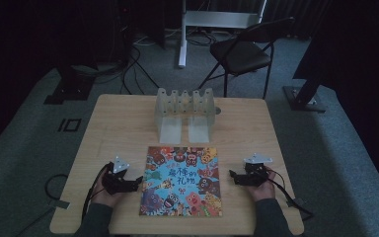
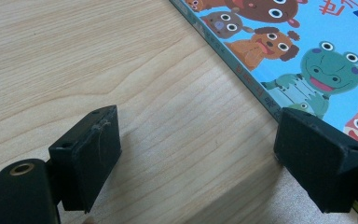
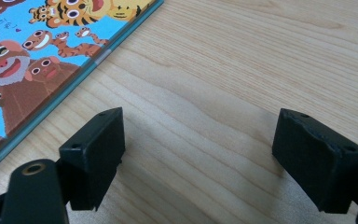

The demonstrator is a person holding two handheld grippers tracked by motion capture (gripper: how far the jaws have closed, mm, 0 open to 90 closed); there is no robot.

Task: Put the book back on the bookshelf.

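The picture book [image 1: 181,181] is lying flat near the table's [image 1: 123,118] near edge, between 2 wide-open, empty grippers: left gripper [image 1: 137,183], right gripper [image 1: 232,175]. Each should be sliding low toward a book edge.

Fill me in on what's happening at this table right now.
A person sits at a wooden table with a gripper in each hand. A colourful picture book lies flat and closed between them. The left gripper rests beside the book's left edge, the right gripper beside its right edge; both have their jaws open and hold nothing. Behind the book stands a translucent slotted rack, apart from it. The book is not yet gripped.
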